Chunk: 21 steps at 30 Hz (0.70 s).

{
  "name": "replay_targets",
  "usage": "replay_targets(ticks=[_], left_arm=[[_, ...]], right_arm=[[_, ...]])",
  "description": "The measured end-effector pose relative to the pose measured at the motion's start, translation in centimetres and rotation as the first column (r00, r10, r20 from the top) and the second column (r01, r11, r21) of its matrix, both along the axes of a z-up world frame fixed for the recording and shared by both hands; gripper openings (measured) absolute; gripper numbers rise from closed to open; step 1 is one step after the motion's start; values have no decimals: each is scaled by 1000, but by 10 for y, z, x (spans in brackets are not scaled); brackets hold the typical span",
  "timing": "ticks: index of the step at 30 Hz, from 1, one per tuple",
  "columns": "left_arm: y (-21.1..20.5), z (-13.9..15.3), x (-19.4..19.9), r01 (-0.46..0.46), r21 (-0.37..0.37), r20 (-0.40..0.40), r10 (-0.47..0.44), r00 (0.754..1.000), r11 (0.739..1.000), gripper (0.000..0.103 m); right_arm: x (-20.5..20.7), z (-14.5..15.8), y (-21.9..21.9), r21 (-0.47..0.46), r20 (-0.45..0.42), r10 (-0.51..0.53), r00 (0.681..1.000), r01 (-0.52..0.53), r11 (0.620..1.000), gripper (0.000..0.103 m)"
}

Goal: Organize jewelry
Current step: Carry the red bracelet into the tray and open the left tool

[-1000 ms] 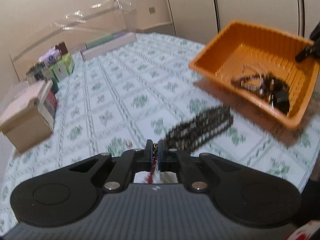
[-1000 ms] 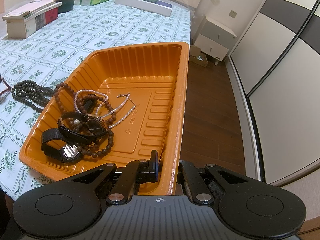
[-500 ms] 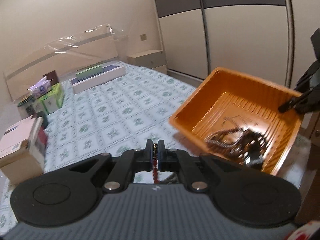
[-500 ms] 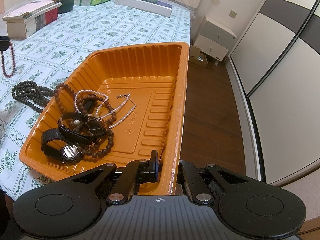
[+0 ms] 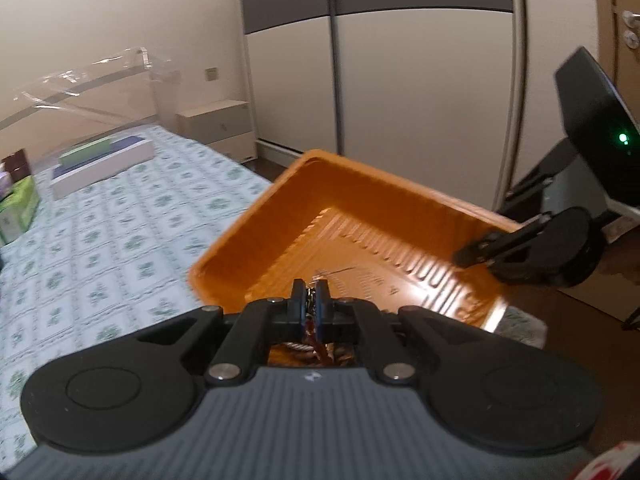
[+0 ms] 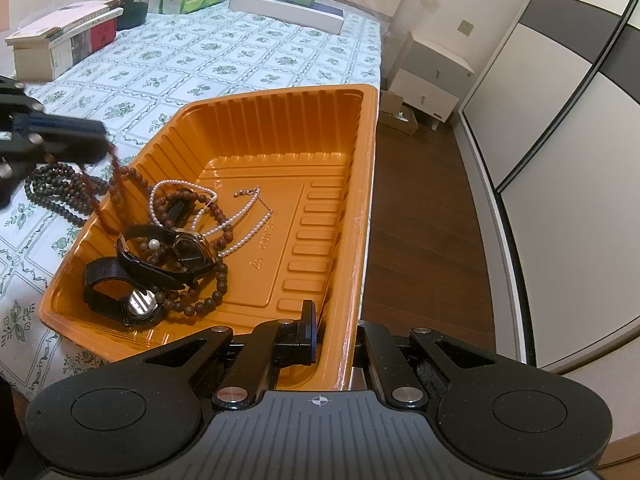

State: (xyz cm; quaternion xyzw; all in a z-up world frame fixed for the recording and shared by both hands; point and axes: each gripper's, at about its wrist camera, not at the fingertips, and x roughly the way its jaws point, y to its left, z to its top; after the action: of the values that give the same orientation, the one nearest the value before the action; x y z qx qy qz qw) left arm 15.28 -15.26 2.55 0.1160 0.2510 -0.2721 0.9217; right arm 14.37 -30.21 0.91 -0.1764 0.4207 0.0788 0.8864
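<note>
Left gripper (image 5: pixel 310 300): fingers pressed together on a dark red beaded string (image 6: pixel 120 184), which hangs from the tips over the near-left wall of the ribbed orange plastic tray (image 6: pixel 280 128). The lower part of the strand is blurred, so whether it touches the tray floor cannot be told.

Right gripper (image 6: pixel 336 332): pinching the tray's near-right rim, one finger inside the wall, one outside. The tray sits at the right edge of the floral-print tablecloth (image 6: pixel 224 56), overhanging the wooden floor (image 6: pixel 420 220).

Already in the tray, left half: white pearl necklace (image 6: pixel 240 216), brown bead strand (image 6: pixel 216 280), black-strap wristwatch (image 6: pixel 176 252), second black band with a silver clasp (image 6: pixel 120 296). A dark bead necklace (image 6: pixel 56 192) lies on the cloth just left of the tray.

Step in hand, as judged: drop the red string into the tray. To do it well, carry the tips further right, past the wall, lower until the strand pools on bare floor away from the pile, then release. The right grip should hold the tray steady; it could tip off the edge.
</note>
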Motion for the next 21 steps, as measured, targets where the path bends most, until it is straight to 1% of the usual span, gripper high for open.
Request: replay_targets(ticks=[4,9,21], left_arm=[[-11,1,3,41,-15,-8,-42,999,999,4],[-11,6,15,81,-58,-27,-82,996,995,4],[-12,0,34,88,-35,-54,-90,994,995,4]], right_arm=[[1,0,-1,4,-2,-1,1000,1,1000,3],[1,1,1,3,-2,-1,1000,1,1000,3],[0,0,-1,6,-3,-2,1000,2,1000,3]])
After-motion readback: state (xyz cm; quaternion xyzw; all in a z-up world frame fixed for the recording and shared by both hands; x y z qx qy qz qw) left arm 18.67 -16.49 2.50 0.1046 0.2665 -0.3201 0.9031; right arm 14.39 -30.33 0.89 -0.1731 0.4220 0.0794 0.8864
